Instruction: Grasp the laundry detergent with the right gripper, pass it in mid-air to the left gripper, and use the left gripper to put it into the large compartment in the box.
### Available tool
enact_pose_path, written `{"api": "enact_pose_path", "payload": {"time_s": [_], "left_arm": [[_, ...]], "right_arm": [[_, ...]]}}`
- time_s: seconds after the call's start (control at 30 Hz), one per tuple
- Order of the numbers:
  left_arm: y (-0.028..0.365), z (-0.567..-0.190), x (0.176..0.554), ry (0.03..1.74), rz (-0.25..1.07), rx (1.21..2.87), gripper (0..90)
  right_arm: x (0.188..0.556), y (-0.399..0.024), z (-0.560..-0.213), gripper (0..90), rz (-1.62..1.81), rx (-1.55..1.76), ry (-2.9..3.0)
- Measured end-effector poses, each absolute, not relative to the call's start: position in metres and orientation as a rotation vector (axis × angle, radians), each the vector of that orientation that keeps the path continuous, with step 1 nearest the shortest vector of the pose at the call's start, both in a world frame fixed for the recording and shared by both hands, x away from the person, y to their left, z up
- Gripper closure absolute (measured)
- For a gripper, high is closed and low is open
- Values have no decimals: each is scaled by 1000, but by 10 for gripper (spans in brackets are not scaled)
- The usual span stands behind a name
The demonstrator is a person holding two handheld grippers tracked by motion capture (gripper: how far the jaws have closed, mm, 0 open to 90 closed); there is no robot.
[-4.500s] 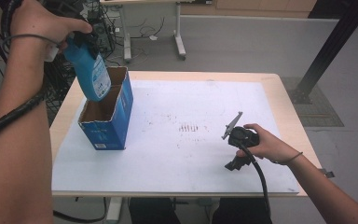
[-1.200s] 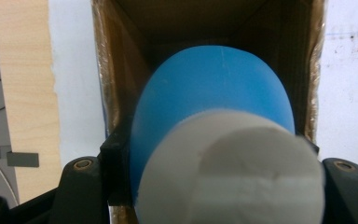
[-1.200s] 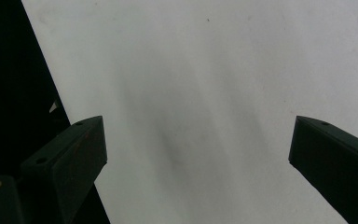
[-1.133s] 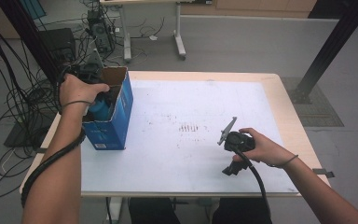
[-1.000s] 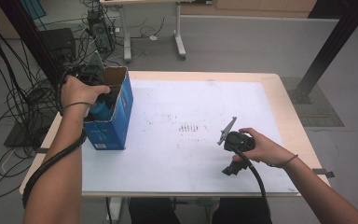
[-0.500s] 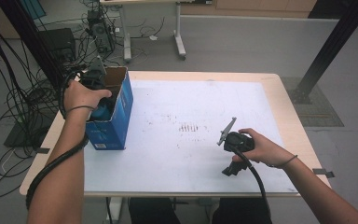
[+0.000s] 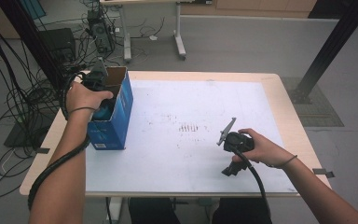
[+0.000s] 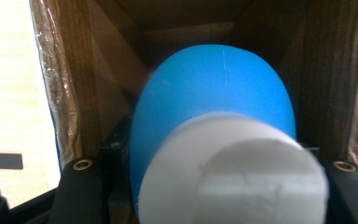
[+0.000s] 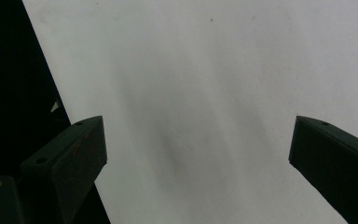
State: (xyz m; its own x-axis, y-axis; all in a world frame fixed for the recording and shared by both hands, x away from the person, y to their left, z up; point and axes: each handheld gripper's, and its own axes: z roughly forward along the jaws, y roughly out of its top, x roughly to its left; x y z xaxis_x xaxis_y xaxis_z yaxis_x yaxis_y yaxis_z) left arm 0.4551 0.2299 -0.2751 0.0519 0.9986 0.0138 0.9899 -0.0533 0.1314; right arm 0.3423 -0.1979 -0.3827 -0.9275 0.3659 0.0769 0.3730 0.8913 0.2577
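The blue bottle [image 8: 212, 107] — smooth, rigid plastic, judged light but slippery — is clamped near its white cap [image 8: 233, 172] by the left gripper [image 7: 95, 79] inside the far-left box [image 7: 114, 126], while the right gripper [image 9: 198, 154] is held wide open — empty.

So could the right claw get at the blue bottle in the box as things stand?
Probably not yet: the blue bottle sits inside the box, clamped by the left claw, whose hand covers the opening. The right claw rests open, far across the table.

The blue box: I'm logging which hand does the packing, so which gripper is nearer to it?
Left. The left gripper reaches down into the blue box, shut on the blue bottle. The right gripper rests on the white mat, well apart.
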Motion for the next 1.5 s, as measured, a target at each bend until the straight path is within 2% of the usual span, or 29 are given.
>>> {"api": "enact_pose_path", "payload": {"time_s": [1.5], "left_arm": [[232,-276,456,2117,145,2193,374]], "right_arm": [[345,-201,-385,37,-422,-614,-3025]]}}
